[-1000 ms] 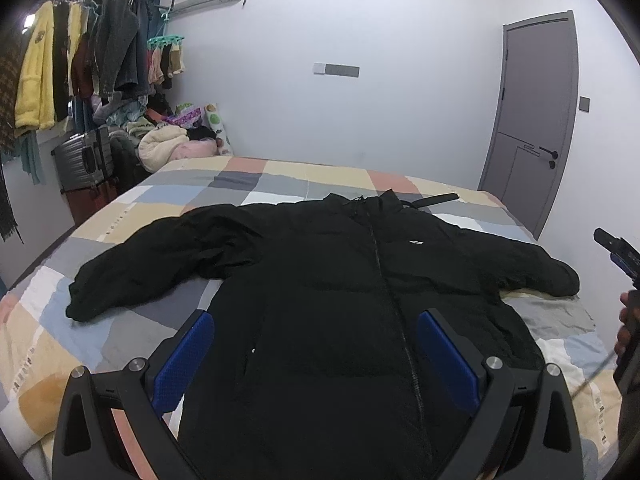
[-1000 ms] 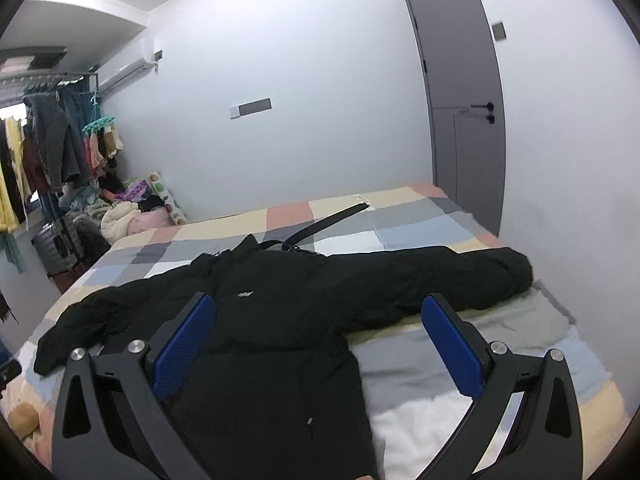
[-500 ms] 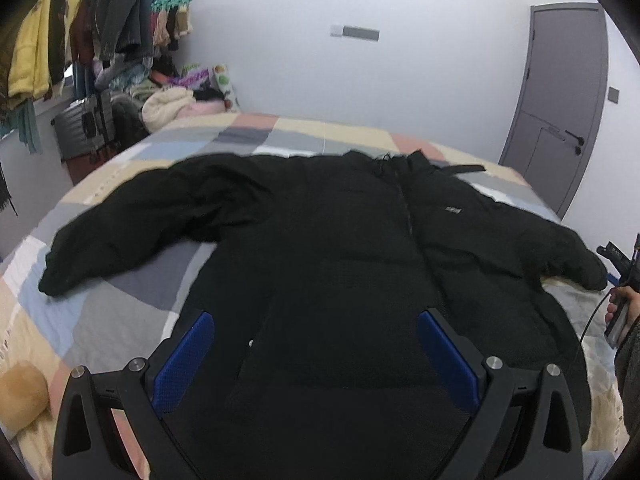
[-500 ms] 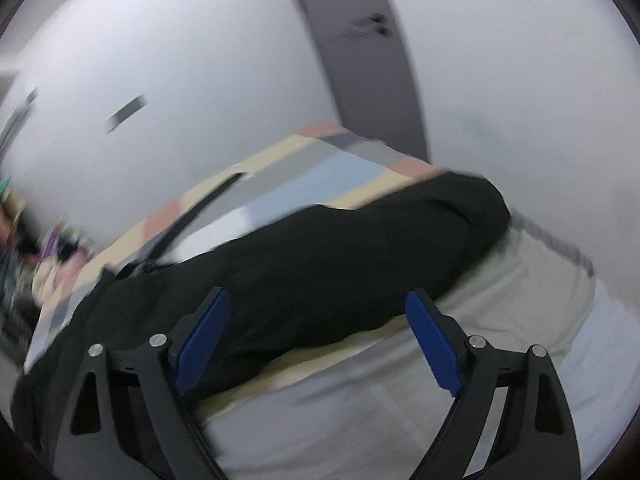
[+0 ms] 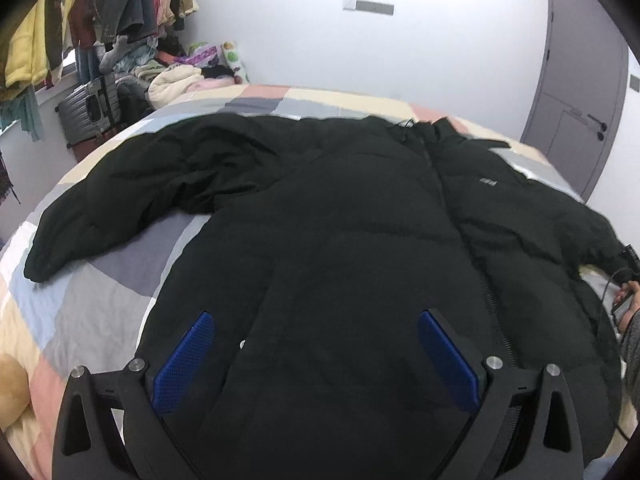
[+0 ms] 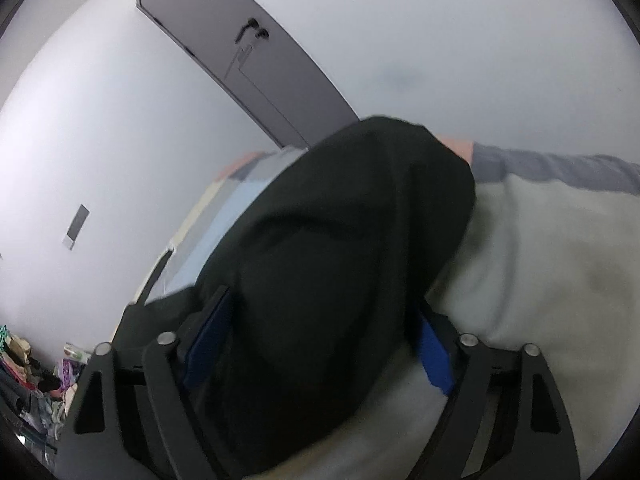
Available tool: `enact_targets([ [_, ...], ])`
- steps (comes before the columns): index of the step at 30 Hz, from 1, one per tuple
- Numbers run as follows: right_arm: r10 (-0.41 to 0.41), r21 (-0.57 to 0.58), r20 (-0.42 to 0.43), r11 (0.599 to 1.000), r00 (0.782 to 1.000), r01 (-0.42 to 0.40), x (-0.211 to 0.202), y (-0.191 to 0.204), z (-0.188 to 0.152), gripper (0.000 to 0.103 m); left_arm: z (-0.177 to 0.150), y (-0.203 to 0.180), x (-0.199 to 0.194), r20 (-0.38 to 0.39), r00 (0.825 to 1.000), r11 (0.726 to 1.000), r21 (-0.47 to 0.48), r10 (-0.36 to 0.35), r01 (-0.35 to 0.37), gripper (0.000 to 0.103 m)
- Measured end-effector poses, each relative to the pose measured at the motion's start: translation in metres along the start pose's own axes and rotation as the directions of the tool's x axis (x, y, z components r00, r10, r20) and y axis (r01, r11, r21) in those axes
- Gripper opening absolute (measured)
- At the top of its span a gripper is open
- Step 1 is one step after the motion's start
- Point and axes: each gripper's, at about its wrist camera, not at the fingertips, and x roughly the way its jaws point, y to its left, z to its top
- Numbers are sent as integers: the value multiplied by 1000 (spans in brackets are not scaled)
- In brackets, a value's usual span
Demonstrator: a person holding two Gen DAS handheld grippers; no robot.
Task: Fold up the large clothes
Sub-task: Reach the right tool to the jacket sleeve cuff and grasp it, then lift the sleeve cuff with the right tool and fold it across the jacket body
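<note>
1. The bed [image 5: 100, 304], spread with a patchwork quilt of grey, cream, pink and pale blue squares, filled the middle and lower part of the left wrist view; in the right wrist view its pale cover ran along the right side of the frame.
2. A black puffer jacket [image 5: 340, 248] lay flat on the quilt, front up, zip running down right of centre, one sleeve stretched toward the left edge of the frame and the other toward the right edge.
3. A grey door [image 6: 240, 56] stood slanted across the upper left of the right wrist view.
4. Hanging clothes [image 5: 80, 12] crowded the upper left corner of the left wrist view, with a grey suitcase [image 5: 90, 110] beneath them.
5. The left gripper [image 5: 316, 356] hung at the bottom centre over the jacket's lower body, its blue pads wide apart and pressing on nothing.
6. The right gripper [image 6: 320, 340] sat at the bottom centre of its own view with the jacket's right sleeve [image 6: 340, 240] bulging between its jaws. They had just been closing, and the pads lay against the sleeve on both sides, though blur hid how firmly they pressed.
7. A hand [image 5: 628, 306] showed at the far right edge of the left wrist view, beside the sleeve's end.
</note>
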Motion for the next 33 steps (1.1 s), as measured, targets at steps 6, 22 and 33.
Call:
enact_targets([
  [6,-3,-5,49,1000,999,4,1,-3,25,31,-4,-3,15,-29,999,999,19,33,-33,103],
  [22,-23,-173,123,984,992,45,-85,52,88,9,5,7,-33,53,998,999,21,24,-25,103],
  [33,138,-413,196,909,971,-46,-191,209,91,9,17,26,-89,151,988,999,39,-15,9,103],
])
